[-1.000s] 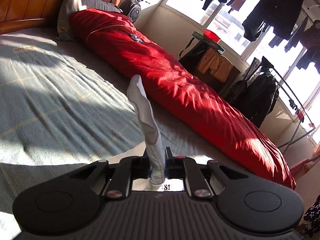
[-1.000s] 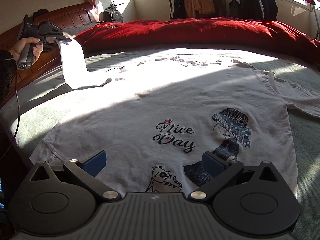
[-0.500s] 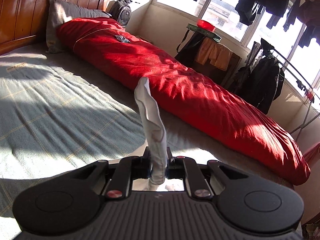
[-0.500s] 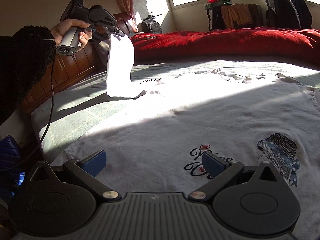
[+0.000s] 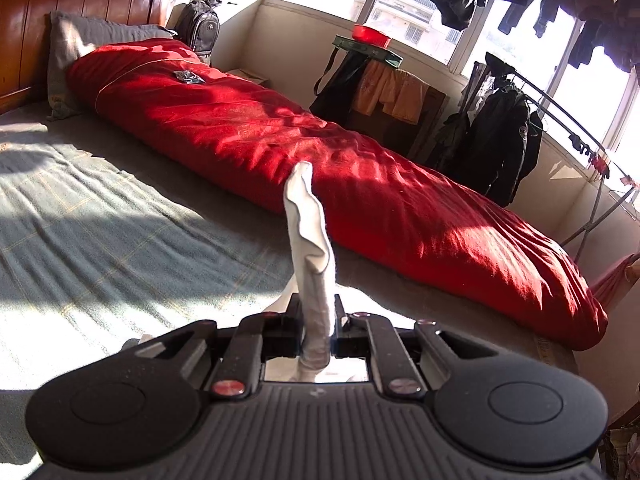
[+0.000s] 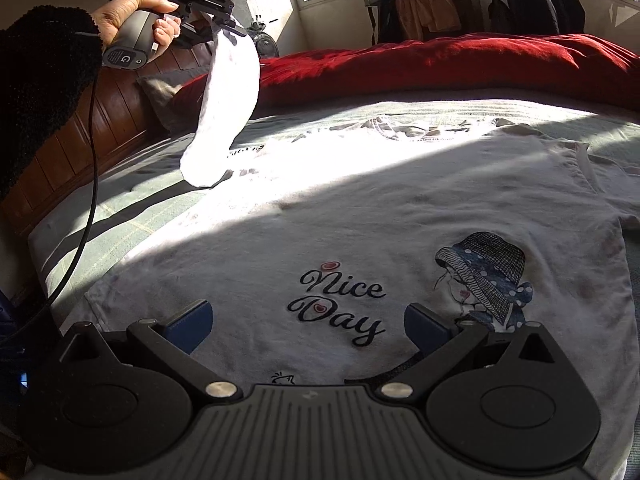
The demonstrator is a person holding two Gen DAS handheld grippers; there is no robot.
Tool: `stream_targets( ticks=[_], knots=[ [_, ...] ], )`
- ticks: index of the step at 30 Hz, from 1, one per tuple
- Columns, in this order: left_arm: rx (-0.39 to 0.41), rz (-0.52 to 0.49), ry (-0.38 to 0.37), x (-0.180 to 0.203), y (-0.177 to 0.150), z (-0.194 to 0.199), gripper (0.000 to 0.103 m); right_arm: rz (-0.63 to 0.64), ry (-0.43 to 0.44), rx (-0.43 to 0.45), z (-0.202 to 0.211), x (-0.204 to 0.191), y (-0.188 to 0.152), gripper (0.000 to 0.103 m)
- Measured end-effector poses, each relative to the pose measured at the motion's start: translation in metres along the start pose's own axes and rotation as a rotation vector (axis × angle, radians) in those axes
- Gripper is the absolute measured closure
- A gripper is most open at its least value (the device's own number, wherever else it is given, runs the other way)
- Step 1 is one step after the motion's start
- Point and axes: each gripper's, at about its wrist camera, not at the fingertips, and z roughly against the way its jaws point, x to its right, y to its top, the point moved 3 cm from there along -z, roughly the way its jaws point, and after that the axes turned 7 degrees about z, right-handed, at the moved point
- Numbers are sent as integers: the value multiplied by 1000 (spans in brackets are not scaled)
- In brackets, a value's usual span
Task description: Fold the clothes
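T-shirt [image 6: 360, 216] lies flat, print side up, on the bed [image 6: 120, 208], just this side of the red duvet [image 6: 440, 64]. Left gripper [image 6: 224, 26] is clamped on the shirt's left sleeve [image 6: 224, 112], which hangs lifted above the bed near the headboard [image 6: 100, 120]. Right gripper [image 6: 308, 322] is spread wide with nothing in it, hovering over the hem by the "Nice Day" print. Fabric looks light, limp and non-slippery; it'll sag and crease. Judgement: pinch at seams, the hem corner or the sleeve edge, not mid-panel.

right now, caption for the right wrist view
Left gripper lifts a sleeve of the white t-shirt; open right gripper hovers above its print.
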Motion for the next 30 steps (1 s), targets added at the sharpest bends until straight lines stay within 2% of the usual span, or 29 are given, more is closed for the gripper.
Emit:
stream_targets(
  ticks=[5, 19, 30],
  knots=[
    [-15, -28, -62, 31, -5, -3, 93, 0, 2, -7, -1, 1, -2, 0],
    [-100, -144, -157, 114, -41, -22, 93, -13, 2, -11, -2, 5, -3, 0],
    [-174, -248, -189, 161, -76, -40, 93, -29, -11, -7, 0, 10, -3, 0]
  ],
)
